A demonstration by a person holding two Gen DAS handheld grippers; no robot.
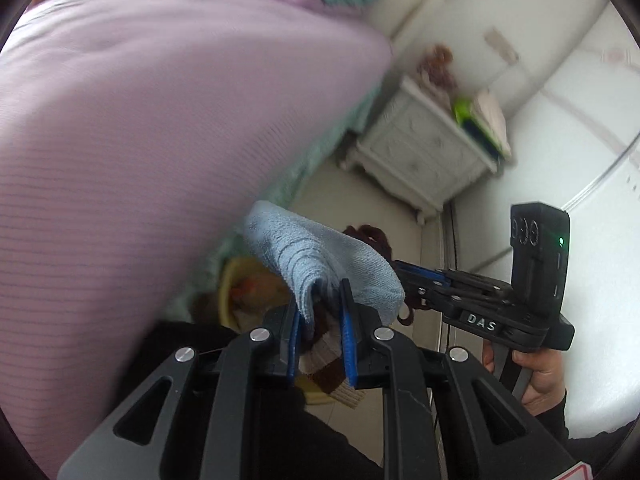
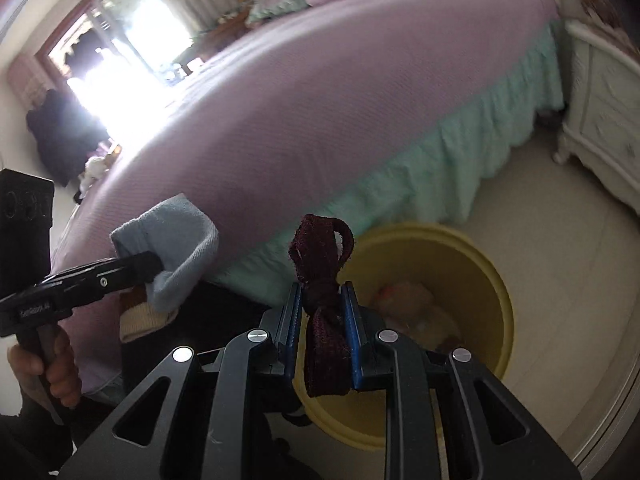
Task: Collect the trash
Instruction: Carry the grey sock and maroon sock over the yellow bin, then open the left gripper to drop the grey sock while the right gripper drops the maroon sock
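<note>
1. Your left hand-held gripper (image 1: pixel 322 304) is clamped on a light blue cloth (image 1: pixel 320 256). With it sits a brown and cream striped piece (image 1: pixel 324 364) between the blue pads; whether the two are one item, you cannot tell.
2. The blue cloth bulges up and forward past the fingertips, folded over itself, so no clear long axis shows.
3. Your right hand-held gripper (image 2: pixel 322 300) is closed narrow on a dark maroon knitted strip (image 2: pixel 322 300).
4. The strip's long axis runs along the fingers: its looped end stands up beyond the tips, its other end hangs back between the pads.
5. Both pieces are held in the air beside the bed (image 2: pixel 320 100), which has a lilac cover and a mint green skirt.
6. A yellow bin (image 2: pixel 496 280) stands on the floor just below the right gripper, with blurred contents inside.
7. Readable writing: "DAS" on the right gripper's body in the left wrist view. The lettering on the left gripper's side is too small to read.
8. A white bedside cabinet (image 1: pixel 420 156) stands by the bed.
</note>
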